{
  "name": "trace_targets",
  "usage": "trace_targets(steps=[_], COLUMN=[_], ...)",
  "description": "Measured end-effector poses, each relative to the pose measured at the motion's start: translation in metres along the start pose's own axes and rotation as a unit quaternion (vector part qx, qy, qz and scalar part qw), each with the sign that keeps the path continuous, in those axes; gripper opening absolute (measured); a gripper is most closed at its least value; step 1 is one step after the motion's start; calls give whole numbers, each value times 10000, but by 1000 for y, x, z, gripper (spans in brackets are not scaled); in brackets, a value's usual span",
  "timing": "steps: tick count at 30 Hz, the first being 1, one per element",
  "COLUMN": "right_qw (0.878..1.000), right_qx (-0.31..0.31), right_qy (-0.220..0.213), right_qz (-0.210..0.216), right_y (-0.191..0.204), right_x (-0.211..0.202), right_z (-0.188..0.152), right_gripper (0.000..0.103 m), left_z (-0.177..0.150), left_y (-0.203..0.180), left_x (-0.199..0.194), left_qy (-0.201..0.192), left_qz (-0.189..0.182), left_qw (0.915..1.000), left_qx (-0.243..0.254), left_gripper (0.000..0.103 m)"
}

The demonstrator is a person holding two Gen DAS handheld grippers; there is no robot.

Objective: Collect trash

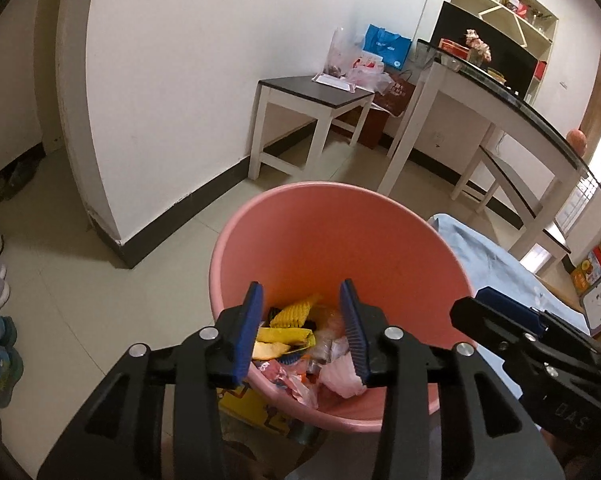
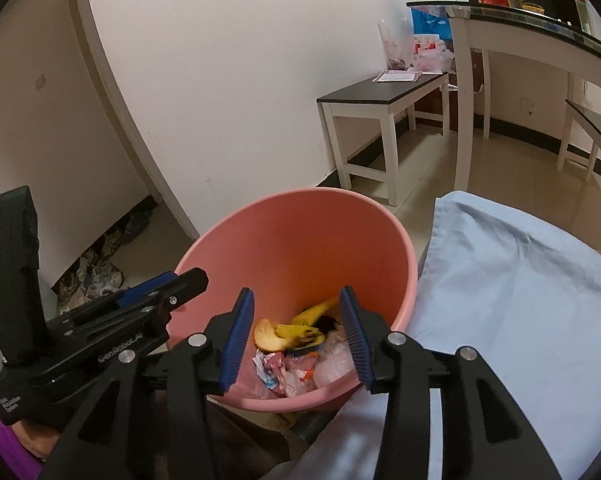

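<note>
the left tool hangs over the near rim of the pink bin, its blue pads parted with nothing between them; through the gap only the rubbish at the bottom shows. the right tool hangs beside it over the same rim, about as far apart and just as empty. both point down into the bin at a slant, side by side and close but not touching, each showing at the edge of the other's view.

the trash is already in the bin: a banana peel, a browned piece of fruit, crumpled printed wrappers, clear plastic film, a pale pink foam cup and yellow foam netting. all of it looks light and soft; the film and wrappers would likely slip and crush, so a pinch on a bunched fold would hold better than on a flat face. the peel looks limp and probably slick, best taken at the stem end. the bin itself looks like stiff thin plastic, light even with this load, and its rim is the natural place to grip.

just right of the bin a light blue cloth covers a bed or seat; i cannot tell which. farther off on the tiled floor stands a small white bench with a dark top, then a glass-topped table by the wall.
</note>
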State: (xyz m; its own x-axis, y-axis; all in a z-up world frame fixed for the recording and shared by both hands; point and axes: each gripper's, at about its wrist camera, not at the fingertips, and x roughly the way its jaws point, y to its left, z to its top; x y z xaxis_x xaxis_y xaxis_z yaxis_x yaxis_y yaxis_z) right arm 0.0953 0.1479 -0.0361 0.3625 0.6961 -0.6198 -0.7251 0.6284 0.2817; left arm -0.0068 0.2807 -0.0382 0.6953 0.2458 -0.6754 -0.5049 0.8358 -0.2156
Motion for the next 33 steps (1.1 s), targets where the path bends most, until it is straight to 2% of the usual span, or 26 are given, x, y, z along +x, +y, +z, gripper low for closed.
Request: trace_targets(steps=[14,22,27,33], right_qw=[9997,9991,9969,9964], right_qx=[-107,-167,-321,-257], right_qy=[-208,-314,-476,-543], right_qz=[-90,-237,-532,-596], right_y=[-3,-7,-4,-8], right_x=[-36,-66,-86,-103], right_z=[-13,-26,-33,-42], right_gripper=[69,74,75,75], left_z=[-5,-16,-21,-34], left_y=[-10,-30,-40,-56], left_x=[-31,-53,-61,-77], left_qy=[-96,-201,-216,-263], left_qz=[-20,-3,36,56], left_qw=[10000,9997,9997,9993], left_qx=[0,107,141,268], left_gripper=[40,40,40,40])
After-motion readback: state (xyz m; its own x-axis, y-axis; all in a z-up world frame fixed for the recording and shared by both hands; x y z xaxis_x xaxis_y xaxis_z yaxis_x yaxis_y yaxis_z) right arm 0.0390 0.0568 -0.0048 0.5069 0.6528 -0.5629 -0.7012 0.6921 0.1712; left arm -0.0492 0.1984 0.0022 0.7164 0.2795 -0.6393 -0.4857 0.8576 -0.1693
